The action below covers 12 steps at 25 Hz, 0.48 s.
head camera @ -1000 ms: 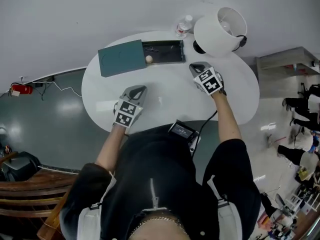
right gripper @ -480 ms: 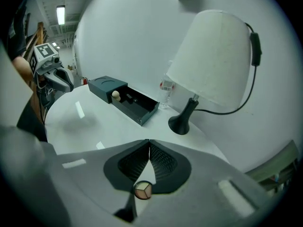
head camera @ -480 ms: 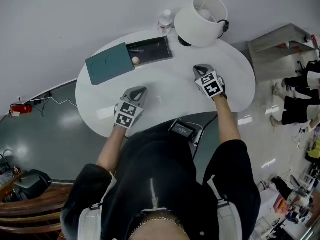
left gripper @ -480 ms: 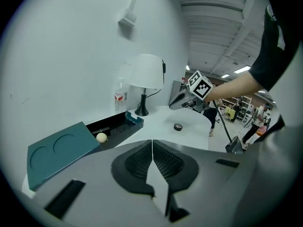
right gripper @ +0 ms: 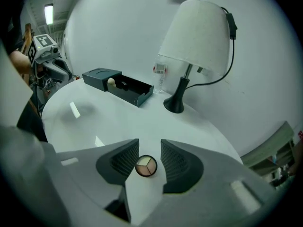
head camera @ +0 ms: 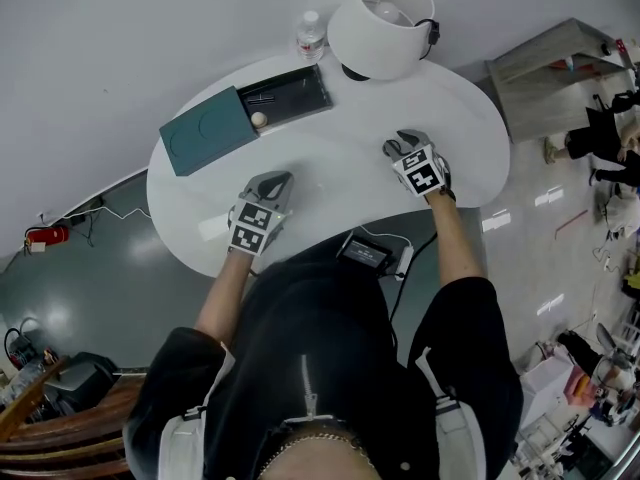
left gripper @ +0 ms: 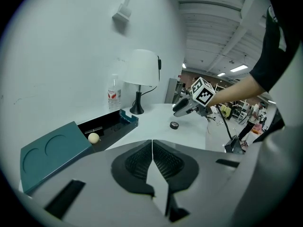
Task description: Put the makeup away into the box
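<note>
Head view hides the compact (right gripper: pixel 145 166) lying between the right gripper (right gripper: pixel 149 144) jaws, just opened; left gripper (left gripper: pixel 152 142) clenched empty

The smooth white oval table (head camera: pixel 330 168) is shiny and shows bright spots of light. The dark teal box lid (head camera: pixel 205 133) looks dull. The small bottle (head camera: pixel 310 36) at the table's back edge is clear plastic. The white lamp shade (right gripper: pixel 199 32) looks slightly rough.

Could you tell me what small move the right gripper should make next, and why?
Probably close the right gripper on the round compact: its jaws have just been opening, the compact lies between them ungripped on the table, and the box stands open.
</note>
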Available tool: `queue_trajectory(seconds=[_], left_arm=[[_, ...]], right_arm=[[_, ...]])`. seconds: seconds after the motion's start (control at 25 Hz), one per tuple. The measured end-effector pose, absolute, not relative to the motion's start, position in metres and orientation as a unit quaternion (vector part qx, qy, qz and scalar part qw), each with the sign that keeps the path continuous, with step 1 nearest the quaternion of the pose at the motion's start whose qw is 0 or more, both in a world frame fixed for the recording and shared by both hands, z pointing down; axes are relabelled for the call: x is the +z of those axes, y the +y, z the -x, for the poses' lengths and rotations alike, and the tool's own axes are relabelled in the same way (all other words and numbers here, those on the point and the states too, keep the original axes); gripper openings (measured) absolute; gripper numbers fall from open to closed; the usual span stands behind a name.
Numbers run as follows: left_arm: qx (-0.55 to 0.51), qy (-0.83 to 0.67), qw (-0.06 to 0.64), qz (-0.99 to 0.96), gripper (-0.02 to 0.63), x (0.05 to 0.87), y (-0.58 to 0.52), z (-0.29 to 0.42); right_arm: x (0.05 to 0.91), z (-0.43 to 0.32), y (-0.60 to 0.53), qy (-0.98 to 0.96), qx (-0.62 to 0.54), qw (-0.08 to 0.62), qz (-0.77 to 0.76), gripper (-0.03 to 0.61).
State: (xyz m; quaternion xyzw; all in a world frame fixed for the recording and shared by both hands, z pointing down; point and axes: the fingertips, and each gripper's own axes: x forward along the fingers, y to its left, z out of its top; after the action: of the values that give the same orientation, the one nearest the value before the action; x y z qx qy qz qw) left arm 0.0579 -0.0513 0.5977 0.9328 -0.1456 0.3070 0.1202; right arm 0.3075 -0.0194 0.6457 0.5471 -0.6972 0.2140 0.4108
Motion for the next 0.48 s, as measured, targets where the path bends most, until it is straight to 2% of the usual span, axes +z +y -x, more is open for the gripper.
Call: queue_trajectory(seconds=[0.24, 0.48], left_arm=[[0.312, -0.145, 0.122, -0.931, 0.014, 0.600, -0.052, -0.058], [0.315, -0.144, 0.127, -0.929, 0.014, 0.604, -0.052, -0.060]], right_arm=[[0.666, -0.308, -0.009, -0.691, 0.237, 0.421, -0.537, 0.216], [0.696, -0.313, -0.002, -0.674, 0.270, 0.454, -0.517, 0.230]])
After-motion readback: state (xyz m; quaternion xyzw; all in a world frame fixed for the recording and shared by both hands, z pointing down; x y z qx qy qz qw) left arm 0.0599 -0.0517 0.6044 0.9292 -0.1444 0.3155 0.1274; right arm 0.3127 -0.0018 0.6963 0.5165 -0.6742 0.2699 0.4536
